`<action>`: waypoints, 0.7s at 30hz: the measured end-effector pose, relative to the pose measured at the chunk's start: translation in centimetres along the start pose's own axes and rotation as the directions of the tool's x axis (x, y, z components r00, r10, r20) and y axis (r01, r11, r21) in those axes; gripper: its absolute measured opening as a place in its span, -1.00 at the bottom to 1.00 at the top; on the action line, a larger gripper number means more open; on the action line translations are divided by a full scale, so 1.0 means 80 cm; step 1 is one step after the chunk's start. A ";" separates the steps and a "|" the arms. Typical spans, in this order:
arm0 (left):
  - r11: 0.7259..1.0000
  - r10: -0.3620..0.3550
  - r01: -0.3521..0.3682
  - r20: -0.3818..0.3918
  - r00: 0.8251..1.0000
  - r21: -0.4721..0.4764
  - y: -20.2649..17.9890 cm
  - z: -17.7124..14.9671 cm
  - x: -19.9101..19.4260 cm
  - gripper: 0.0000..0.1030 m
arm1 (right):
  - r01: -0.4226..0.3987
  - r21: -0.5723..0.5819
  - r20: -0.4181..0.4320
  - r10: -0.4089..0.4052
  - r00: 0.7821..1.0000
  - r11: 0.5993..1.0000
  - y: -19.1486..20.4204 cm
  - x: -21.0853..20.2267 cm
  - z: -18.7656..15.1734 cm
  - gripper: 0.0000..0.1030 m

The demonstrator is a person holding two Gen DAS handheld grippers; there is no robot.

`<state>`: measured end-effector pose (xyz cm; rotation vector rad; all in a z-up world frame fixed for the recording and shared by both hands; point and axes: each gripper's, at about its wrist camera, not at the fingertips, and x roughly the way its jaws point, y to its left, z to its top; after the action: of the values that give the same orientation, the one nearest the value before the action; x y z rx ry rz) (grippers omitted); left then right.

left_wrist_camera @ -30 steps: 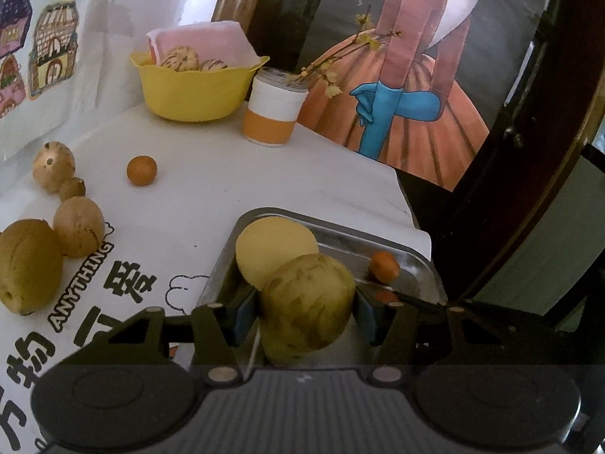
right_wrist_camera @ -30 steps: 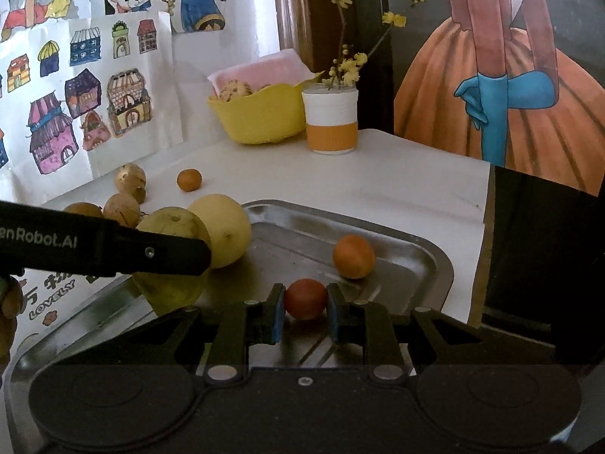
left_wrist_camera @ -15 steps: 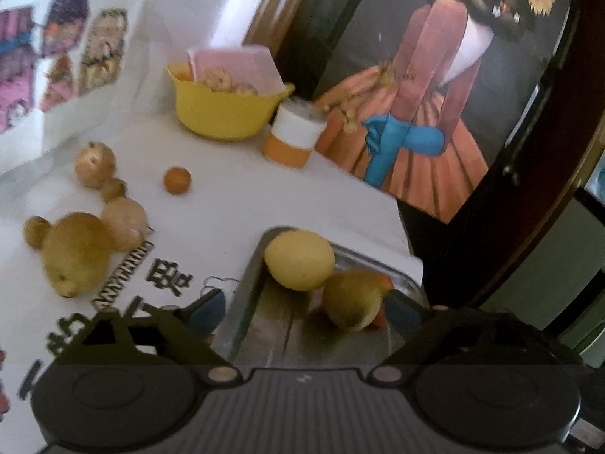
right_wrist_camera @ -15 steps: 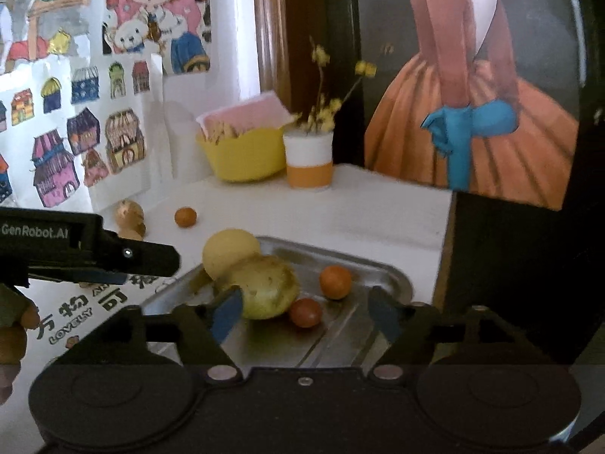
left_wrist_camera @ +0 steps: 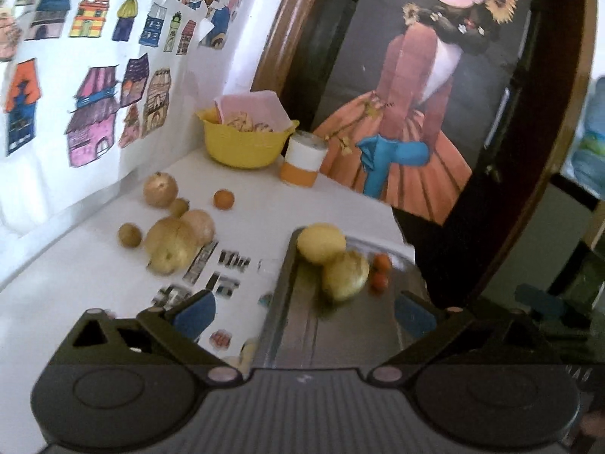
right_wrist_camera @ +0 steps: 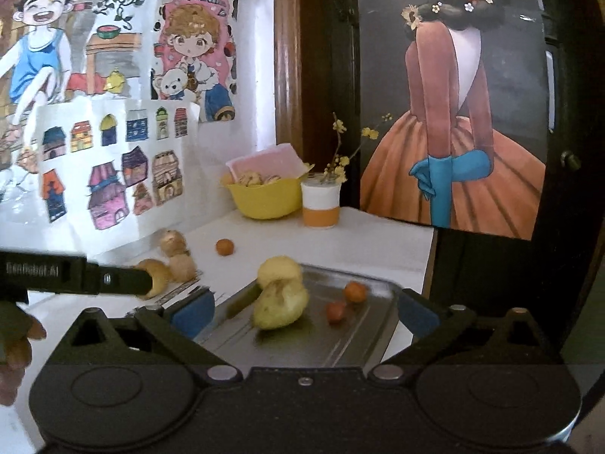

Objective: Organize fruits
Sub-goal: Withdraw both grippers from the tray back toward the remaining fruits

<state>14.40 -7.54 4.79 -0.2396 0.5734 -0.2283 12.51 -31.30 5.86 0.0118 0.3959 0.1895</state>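
Note:
A metal tray [left_wrist_camera: 298,325] [right_wrist_camera: 363,344] on the white table holds a yellow round fruit [left_wrist_camera: 320,243] [right_wrist_camera: 279,270], a greenish pear [left_wrist_camera: 346,274] [right_wrist_camera: 280,304] and two small orange-red fruits [left_wrist_camera: 381,270] [right_wrist_camera: 346,300]. My left gripper [left_wrist_camera: 304,312] is open, raised above the tray's near left rim, with nothing between its blue pads. My right gripper [right_wrist_camera: 304,312] is open too, pulled back over the tray's near end. Loose brown pears [left_wrist_camera: 172,242] and a small orange [left_wrist_camera: 224,199] lie on the table left of the tray.
A yellow bowl [left_wrist_camera: 244,143] with a pink cloth and an orange-and-white cup [left_wrist_camera: 302,162] with a twig stand at the back by the wall. The table edge drops off right of the tray. The left gripper's arm [right_wrist_camera: 75,278] crosses the right wrist view.
Both grippers opened: the left let go of the pear, the right let go of the small red fruit, both now lying in the tray. Both grippers then rose and drew back.

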 end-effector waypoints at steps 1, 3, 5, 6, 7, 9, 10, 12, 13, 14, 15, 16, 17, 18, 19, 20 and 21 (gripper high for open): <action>1.000 -0.002 0.002 -0.004 1.000 0.011 0.002 -0.006 -0.008 0.99 | 0.001 -0.001 -0.003 -0.001 1.000 1.000 0.006 -0.009 -0.003 0.99; 1.000 0.001 0.000 -0.015 1.000 0.025 0.008 -0.017 -0.021 0.99 | 0.000 -0.006 -0.024 0.000 1.000 1.000 0.017 -0.020 -0.010 0.99; 1.000 0.009 -0.009 -0.033 0.999 0.028 0.015 -0.027 -0.032 0.99 | 0.001 -0.006 -0.052 -0.002 0.999 1.000 0.029 -0.030 -0.018 0.99; 0.999 0.017 -0.016 -0.042 0.999 0.030 0.019 -0.031 -0.037 0.99 | -0.006 -0.009 -0.068 0.005 0.998 1.000 0.033 -0.033 -0.022 0.99; 0.999 0.021 -0.020 -0.050 0.999 0.030 0.024 -0.034 -0.041 0.99 | -0.012 -0.011 -0.087 0.011 0.996 1.000 0.039 -0.035 -0.026 0.99; 0.999 0.021 -0.019 -0.073 0.997 0.029 0.034 -0.040 -0.048 0.99 | -0.018 -0.008 -0.121 0.017 0.992 1.000 0.051 -0.038 -0.035 0.99; 0.999 0.021 -0.019 -0.088 0.996 0.026 0.039 -0.044 -0.052 0.99 | -0.027 -0.009 -0.138 0.026 0.990 1.000 0.057 -0.040 -0.040 0.99; 0.999 0.030 -0.027 -0.115 0.993 0.025 0.049 -0.050 -0.057 0.99 | -0.033 -0.010 -0.159 0.031 0.987 0.999 0.068 -0.042 -0.047 0.99; 0.999 0.039 -0.036 -0.123 0.992 0.025 0.054 -0.053 -0.059 0.99 | -0.038 -0.008 -0.170 0.036 0.985 0.999 0.074 -0.044 -0.051 0.99; 0.998 0.052 -0.049 -0.128 0.990 0.025 0.059 -0.056 -0.061 0.99 | -0.047 -0.005 -0.181 0.045 0.983 0.999 0.079 -0.044 -0.054 0.99; 0.998 0.061 -0.059 -0.132 0.989 0.025 0.064 -0.058 -0.063 0.99 | -0.054 -0.004 -0.191 0.052 0.980 0.999 0.084 -0.044 -0.057 0.99; 0.997 0.072 -0.070 -0.138 0.988 0.023 0.070 -0.060 -0.065 0.99 | -0.064 -0.004 -0.204 0.062 0.977 0.998 0.090 -0.043 -0.060 0.99; 0.997 0.080 -0.077 -0.142 0.987 0.020 0.075 -0.061 -0.067 0.99 | -0.072 -0.007 -0.213 0.069 0.974 0.997 0.096 -0.041 -0.062 0.99; 0.996 0.087 -0.086 -0.145 0.986 0.016 0.081 -0.062 -0.070 0.99 | -0.083 -0.011 -0.223 0.078 0.972 0.997 0.101 -0.040 -0.063 0.99; 0.995 0.096 -0.095 -0.146 0.985 0.012 0.086 -0.062 -0.072 0.99 | -0.098 -0.019 -0.234 0.091 0.968 0.995 0.108 -0.038 -0.065 0.99; 0.994 0.107 -0.107 -0.147 0.983 0.008 0.091 -0.061 -0.073 0.99 | -0.113 -0.029 -0.245 0.103 0.964 0.993 0.114 -0.036 -0.065 0.99; 0.993 0.120 -0.121 -0.149 0.981 0.002 0.096 -0.059 -0.074 0.99 | -0.126 -0.037 -0.252 0.113 0.961 0.991 0.117 -0.034 -0.065 0.99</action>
<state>8.03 0.63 1.76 -0.1949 0.7350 -0.1275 6.36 -22.70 2.56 -0.0403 0.6418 0.3227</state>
